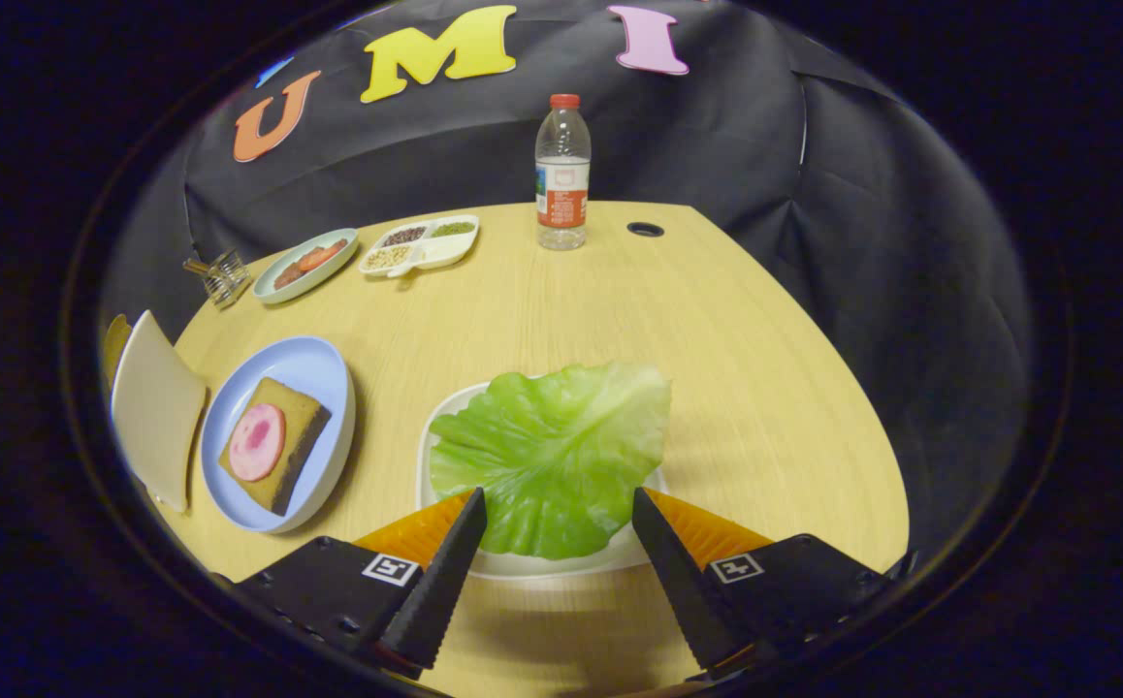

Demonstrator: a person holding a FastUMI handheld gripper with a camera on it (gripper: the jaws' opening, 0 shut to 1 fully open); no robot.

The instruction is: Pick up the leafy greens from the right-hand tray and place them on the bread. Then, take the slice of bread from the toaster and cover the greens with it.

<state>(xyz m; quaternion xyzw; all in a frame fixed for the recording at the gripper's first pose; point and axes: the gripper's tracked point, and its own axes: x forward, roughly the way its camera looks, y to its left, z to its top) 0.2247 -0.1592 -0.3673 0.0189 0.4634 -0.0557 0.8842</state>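
Gripper view: gripper (559,506) jaws spread wide, straddling near edge of floppy green lettuce leaf (552,451) on white tray (440,417). Thin, tearable; likely best pinched at rim.

A leaf (552,456) lies on a tray (445,412) between the spread fingers of my hand-held gripper (559,509). Left of it on the worktop (717,339), a plate (304,373) holds bread (295,427). Far beyond stands a bottle (562,174), a divided dish (421,244) to its left.
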